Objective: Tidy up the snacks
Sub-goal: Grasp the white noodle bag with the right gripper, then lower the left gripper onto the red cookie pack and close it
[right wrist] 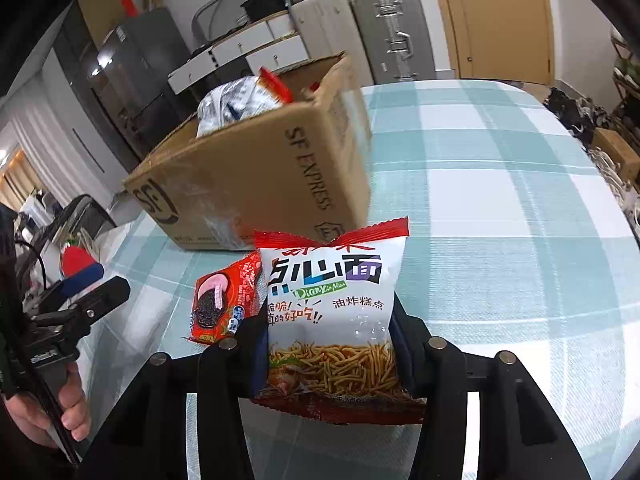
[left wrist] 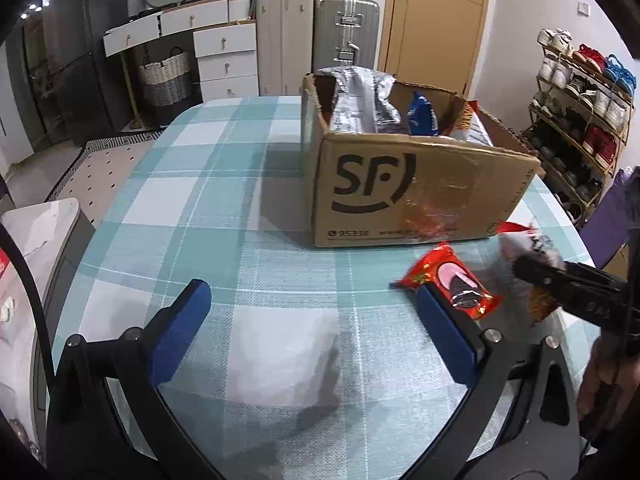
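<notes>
Your right claw (right wrist: 330, 344) has its pads hidden behind the noodle bag (right wrist: 330, 320), whose top lettering folds out of sight. The bag covers one edge of the cookie pack (right wrist: 224, 304). The box (left wrist: 404, 192) walls hide most of its snacks (left wrist: 362, 100).

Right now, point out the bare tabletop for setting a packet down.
Free: the checked tablecloth left of the brown cardboard box, and between the open left gripper fingers. Crowded: before the box, where the red cookie packet and white noodle-snack bag sit.
</notes>
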Available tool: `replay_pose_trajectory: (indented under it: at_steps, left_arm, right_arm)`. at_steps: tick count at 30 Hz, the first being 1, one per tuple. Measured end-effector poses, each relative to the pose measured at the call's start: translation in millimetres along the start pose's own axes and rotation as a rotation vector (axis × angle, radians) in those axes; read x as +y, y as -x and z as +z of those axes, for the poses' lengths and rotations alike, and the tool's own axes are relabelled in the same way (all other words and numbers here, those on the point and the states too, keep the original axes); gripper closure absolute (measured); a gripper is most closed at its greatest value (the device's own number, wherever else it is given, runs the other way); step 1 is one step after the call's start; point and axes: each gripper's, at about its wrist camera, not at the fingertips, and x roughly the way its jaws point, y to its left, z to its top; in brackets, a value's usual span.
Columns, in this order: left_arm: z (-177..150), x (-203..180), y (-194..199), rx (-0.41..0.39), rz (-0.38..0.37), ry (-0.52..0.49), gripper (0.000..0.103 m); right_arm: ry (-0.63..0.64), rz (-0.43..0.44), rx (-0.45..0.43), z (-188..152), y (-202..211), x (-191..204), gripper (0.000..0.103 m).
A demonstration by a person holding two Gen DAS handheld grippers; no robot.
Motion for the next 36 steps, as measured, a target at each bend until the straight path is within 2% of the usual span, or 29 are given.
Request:
replay_pose_trajectory:
  at_steps: [5, 14, 24, 30, 36]
  left_arm:
    - [-3, 1, 2, 0.012, -0.012, 0.022, 0.001]
    - [-6, -13, 4, 0.012, -0.018, -0.015, 0.001]
    - [-13, -39, -25, 0.155, -0.079, 0.06, 0.001]
    - [-10, -62, -40, 0.211, -0.093, 0.122, 0.001]
    - [-2, -80, -53, 0.211, -0.039, 0.148, 0.001]
  right_arm:
    - [-0.012, 0.002, -0.008, -3, 9, -2, 0.053]
    - [-0.038, 0.016, -0.023, -5, 19, -4, 0.053]
    - [-0.043, 0.046, -0.08, -1, 44, -1, 0.053]
    - [-0.08, 0.051, -0.063, -3, 44, -20, 0.053]
    - [-0.094, 0.031, -0.061, -7, 47, -36, 0.053]
